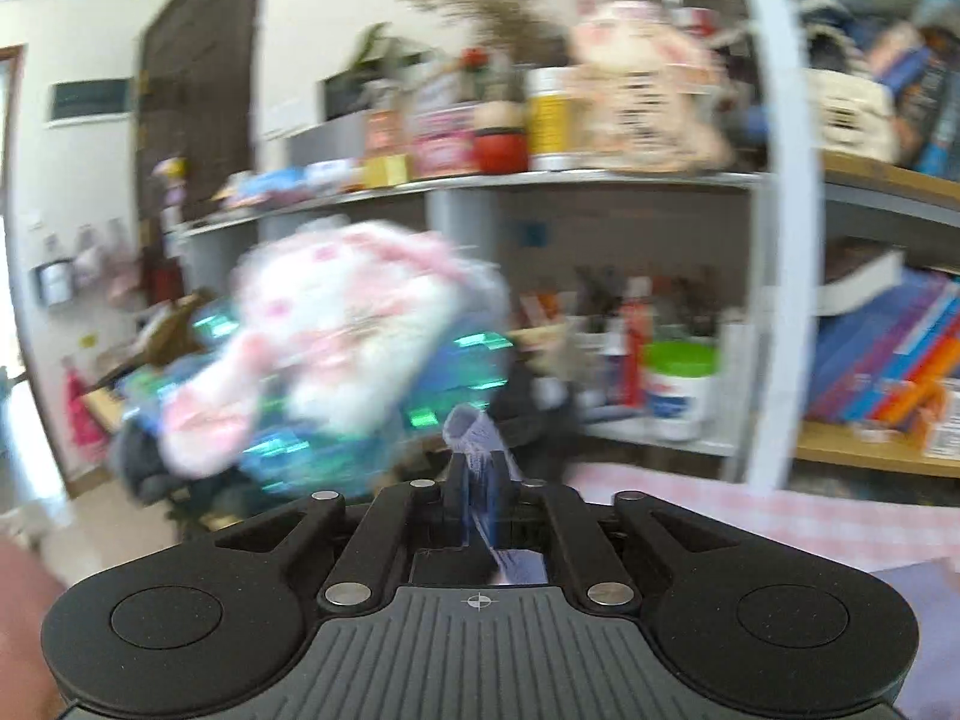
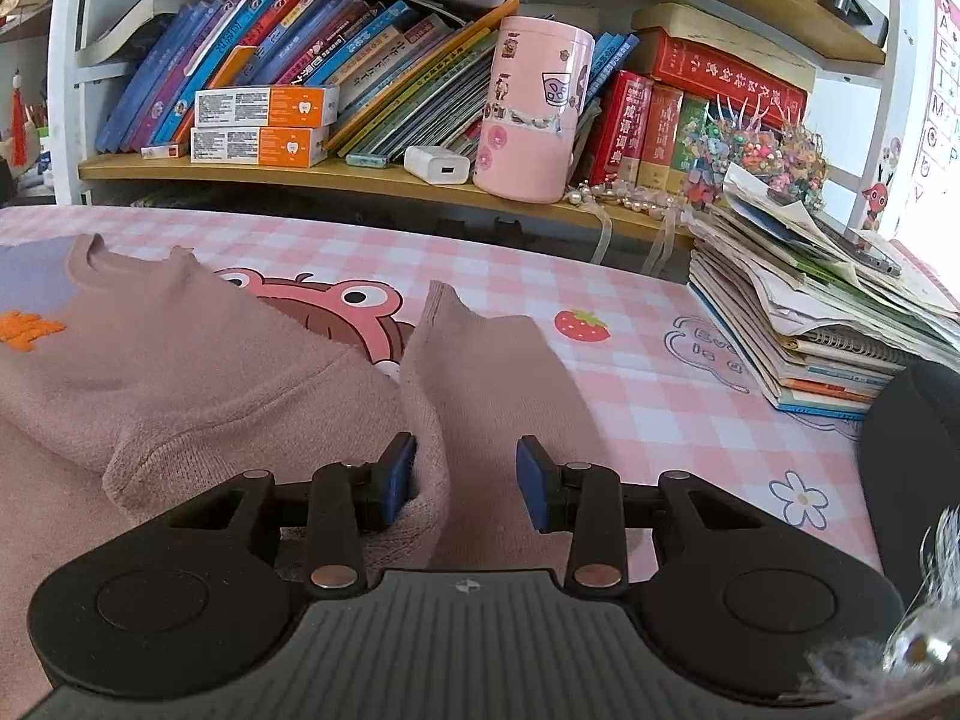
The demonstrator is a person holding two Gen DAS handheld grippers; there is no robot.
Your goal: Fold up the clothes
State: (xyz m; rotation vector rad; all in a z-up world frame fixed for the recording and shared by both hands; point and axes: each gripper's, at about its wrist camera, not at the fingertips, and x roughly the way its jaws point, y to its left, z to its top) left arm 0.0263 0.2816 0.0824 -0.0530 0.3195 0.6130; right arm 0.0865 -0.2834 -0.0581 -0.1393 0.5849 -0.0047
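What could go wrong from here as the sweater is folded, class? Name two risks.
1. The left gripper pinches only a thin bit of fabric; the blurred view suggests fast motion, so it may slip free.
2. The right gripper is open, with the sweater sleeve at one pad only; closing now might miss it.

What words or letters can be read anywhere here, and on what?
"A", "E", "I", "M": white wall alphabet chart.
Chinese characters, not legible to me: red hardback books.
Print too small: orange-and-white cardboard boxes.
Orange stitching, cut off: mauve knitted sweater.
Left wrist view: all blurred.
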